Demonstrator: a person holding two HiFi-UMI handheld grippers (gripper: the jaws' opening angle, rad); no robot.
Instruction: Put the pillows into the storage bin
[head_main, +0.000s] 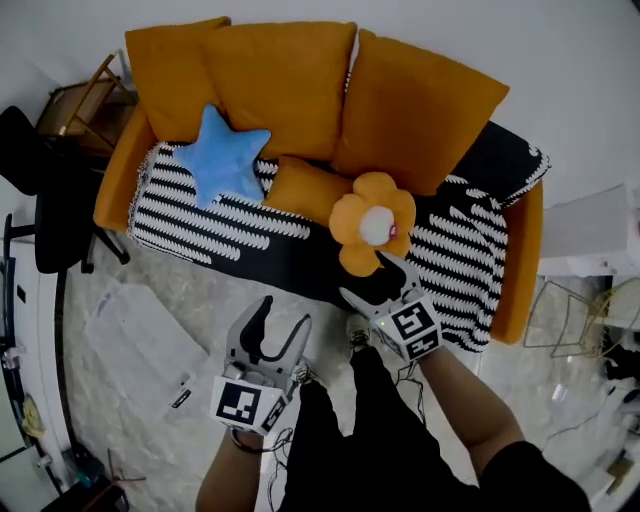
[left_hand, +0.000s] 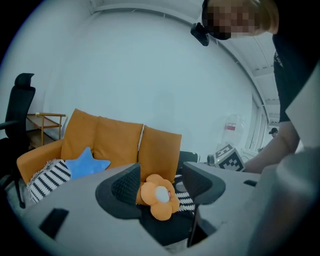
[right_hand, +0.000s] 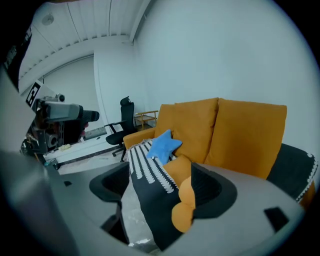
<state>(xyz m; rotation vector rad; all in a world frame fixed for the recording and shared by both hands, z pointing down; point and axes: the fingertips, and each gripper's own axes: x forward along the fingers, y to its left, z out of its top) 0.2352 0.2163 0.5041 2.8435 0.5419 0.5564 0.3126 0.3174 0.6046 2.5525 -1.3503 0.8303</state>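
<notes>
- Flower pillow: orange petals, white centre; propped on the seat of the sofa, close to the front edge. Nearest of the pillows to both tools, so probably the first to be taken.
- Small orange pillow: at mid-seat, touching the flower pillow and lying just behind it, toward the sofa back.
- Star pillow: blue, leaning on a back cushion toward the sofa end nearer the office chair; well apart from both tools.
- Right tool: released, jaws wide, nothing pinched. Tips at the sofa's front edge, just beneath the flower pillow; petals partly hidden behind one jaw in the right gripper view. Contact impossible to confirm. Wide spread probably meant for a bulky, soft load.
- Left tool: released and empty, held over the floor farther out from the sofa. Aimed at the flower pillow, framed between the jaws at a distance; possibly there to support its other side.
- Striped throw: black and white, spread across the sofa seat beneath all three pillows.
- Pale translucent thing: on the floor before the sofa, on the chair side; possibly the storage bin, not identifiable with certainty.
- Task stage, as judged: approach only, no pillow lifted or stowed.
</notes>
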